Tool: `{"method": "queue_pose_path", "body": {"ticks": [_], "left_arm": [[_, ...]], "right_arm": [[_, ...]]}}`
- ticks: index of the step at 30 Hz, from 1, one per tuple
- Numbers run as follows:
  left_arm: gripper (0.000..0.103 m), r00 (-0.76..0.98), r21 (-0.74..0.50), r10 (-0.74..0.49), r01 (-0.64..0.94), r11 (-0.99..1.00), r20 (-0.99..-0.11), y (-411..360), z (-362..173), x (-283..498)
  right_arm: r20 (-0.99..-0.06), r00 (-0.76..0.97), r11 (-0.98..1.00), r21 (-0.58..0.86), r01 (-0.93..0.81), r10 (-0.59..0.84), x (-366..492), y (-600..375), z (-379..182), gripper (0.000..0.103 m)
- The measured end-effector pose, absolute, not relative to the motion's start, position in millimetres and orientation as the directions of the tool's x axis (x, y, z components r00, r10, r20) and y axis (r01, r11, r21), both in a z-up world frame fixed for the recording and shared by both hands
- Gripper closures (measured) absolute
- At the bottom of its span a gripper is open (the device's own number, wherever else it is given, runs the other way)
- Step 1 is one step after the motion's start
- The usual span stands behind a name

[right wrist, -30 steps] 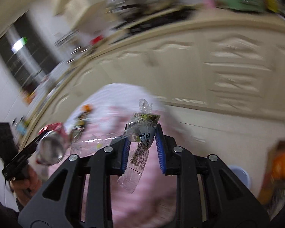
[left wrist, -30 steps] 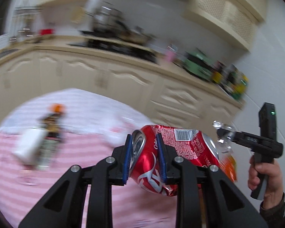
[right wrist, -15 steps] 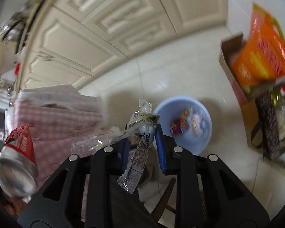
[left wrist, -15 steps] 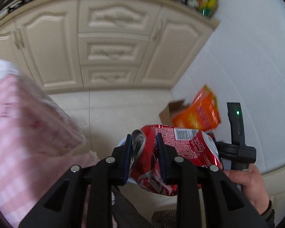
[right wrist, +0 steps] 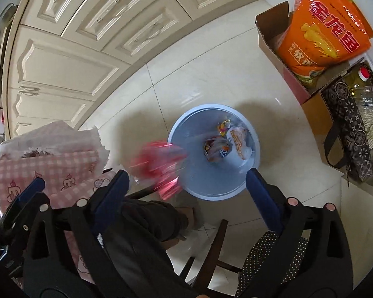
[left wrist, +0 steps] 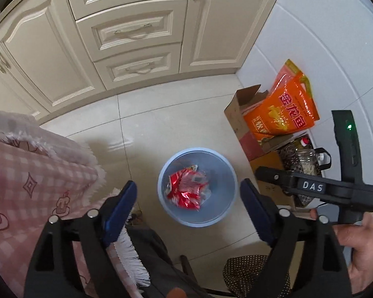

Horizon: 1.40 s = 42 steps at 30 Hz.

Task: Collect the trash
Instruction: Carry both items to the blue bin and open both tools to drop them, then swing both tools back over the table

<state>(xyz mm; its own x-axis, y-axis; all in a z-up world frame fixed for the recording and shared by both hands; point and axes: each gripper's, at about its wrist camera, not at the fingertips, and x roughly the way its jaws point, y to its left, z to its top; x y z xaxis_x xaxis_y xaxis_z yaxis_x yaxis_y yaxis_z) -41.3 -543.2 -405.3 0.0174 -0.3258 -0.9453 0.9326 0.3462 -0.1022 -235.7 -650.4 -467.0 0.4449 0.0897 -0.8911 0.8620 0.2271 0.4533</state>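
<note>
A round light-blue bin [left wrist: 226, 171] stands on the tiled floor below both grippers. My left gripper [left wrist: 188, 187] hangs over it, jaws opening wide with nothing between them. The crushed red can [left wrist: 186, 190] shows inside the bin's mouth in the left wrist view. From the right wrist it is a red blur [right wrist: 159, 164] in the air at the bin's [right wrist: 211, 188] left rim. My right gripper [right wrist: 187, 177] is also above the bin, its jaws opening and empty. Several wrappers [right wrist: 226, 144] lie in the bin.
A cardboard box [left wrist: 236, 119] with an orange bag [left wrist: 283, 114] stands right of the bin, beside a patterned bag [right wrist: 353, 134] holding a bottle. Cream cabinets [left wrist: 131, 32] line the far side. A pink checked tablecloth [left wrist: 24, 173] hangs at left. A hand [left wrist: 360, 243] grips the right tool.
Both grippers swung down from the table to above the bin, then opened. The can left the left jaws and the clear wrapper left the right jaws.
</note>
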Motion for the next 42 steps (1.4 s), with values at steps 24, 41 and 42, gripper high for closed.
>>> {"method": "queue_pose_path", "body": {"ticks": [24,41,42], "left_arm": [[0.015,0.135,-0.108,-0.505,0.900,0.422,-0.852,-463.4,-293.2,-18.1],[0.015,0.425,-0.161,-0.648,0.746,0.646,-0.632,-301.7,-180.0,58.1],[0.015,0.451,-0.156,-0.641,0.731,0.665,-0.621,-291.1,-176.8,62.4]], "right_arm": [[-0.839,0.538,0.416,0.462,0.783,-0.083,-185.5,-613.5,-340.1,0.006],[-0.690,0.723,0.730,0.480,0.486,-0.028,-49.8,-506.3,-195.6,0.006],[-0.684,0.729,0.746,0.477,0.464,-0.016,-39.7,-497.3,-189.7,0.006]]}}
